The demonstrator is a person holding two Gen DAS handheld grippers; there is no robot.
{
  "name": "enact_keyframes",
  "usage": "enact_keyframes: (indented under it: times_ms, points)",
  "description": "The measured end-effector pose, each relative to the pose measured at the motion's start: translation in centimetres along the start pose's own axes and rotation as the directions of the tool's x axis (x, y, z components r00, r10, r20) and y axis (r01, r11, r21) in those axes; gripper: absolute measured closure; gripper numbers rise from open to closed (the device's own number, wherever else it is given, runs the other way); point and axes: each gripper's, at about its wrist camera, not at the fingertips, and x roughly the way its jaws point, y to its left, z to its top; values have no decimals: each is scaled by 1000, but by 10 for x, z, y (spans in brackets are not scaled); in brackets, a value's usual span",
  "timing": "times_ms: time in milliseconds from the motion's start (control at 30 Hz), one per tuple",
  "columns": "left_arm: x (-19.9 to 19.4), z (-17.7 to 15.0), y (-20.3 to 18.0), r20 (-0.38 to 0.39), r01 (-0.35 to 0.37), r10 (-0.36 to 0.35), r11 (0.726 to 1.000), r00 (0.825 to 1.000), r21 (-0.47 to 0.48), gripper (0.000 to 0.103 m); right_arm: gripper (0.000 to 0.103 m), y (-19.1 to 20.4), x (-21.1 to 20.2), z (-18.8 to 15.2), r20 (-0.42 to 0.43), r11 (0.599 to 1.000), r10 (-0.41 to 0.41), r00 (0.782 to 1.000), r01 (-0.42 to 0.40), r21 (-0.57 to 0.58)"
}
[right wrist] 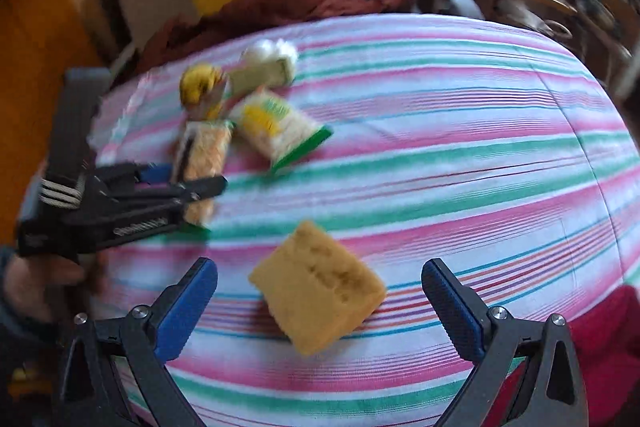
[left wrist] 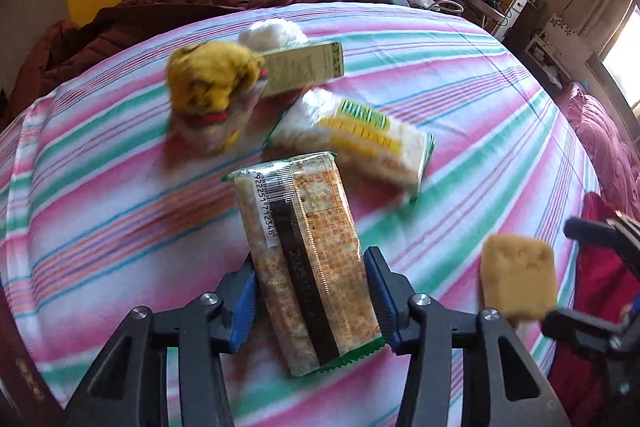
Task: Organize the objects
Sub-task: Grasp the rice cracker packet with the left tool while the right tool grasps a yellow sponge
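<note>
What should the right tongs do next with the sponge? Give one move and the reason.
Probably close on the sponge. The right tongs stand wide open with the yellow sponge lying on the striped sheet between the blue pads, neither pad touching it. The left tongs already grip the cracker packet.

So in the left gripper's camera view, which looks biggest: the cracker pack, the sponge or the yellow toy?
1. Cracker pack, clearly largest, though it is also nearest the camera.
2. Yellow toy and sponge look about alike; the toy lies farther off, so I won't rank them.
</note>
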Motion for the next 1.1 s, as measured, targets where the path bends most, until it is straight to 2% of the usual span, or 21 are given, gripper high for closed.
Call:
enact_keyframes:
  times_ms: [167,333,400,500,833,1100]
  points:
    - [-15,-28,4,-1,-7,7,1000,1000,1,56,0,3,14,-3,-48,999,-23,999,22,-31]
    - [-24,-48,10,36,-6,7,1000,999,-23,56,3,8,28,-6,-86,997,-57,995,52,-62]
    - [-24,-50,11,39,-8,9,1000,999,-21,56,29,9,32,-7,-98,995,-67,993,60,-77]
    - [-24,-49,8,44,-22,22,1000,999,-12,57,34,11,31,-7,-95,993,-77,992,68,-92]
    - [-49,-76,18,58,-46,49,998,997,-50,59,36,40,16,-7,-20,991,15,1000,-17,-133]
    - [-94,-93,33,123,-41,56,992,991,-121,58,36,69,10,-13,21,982,75,997,-70,-178]
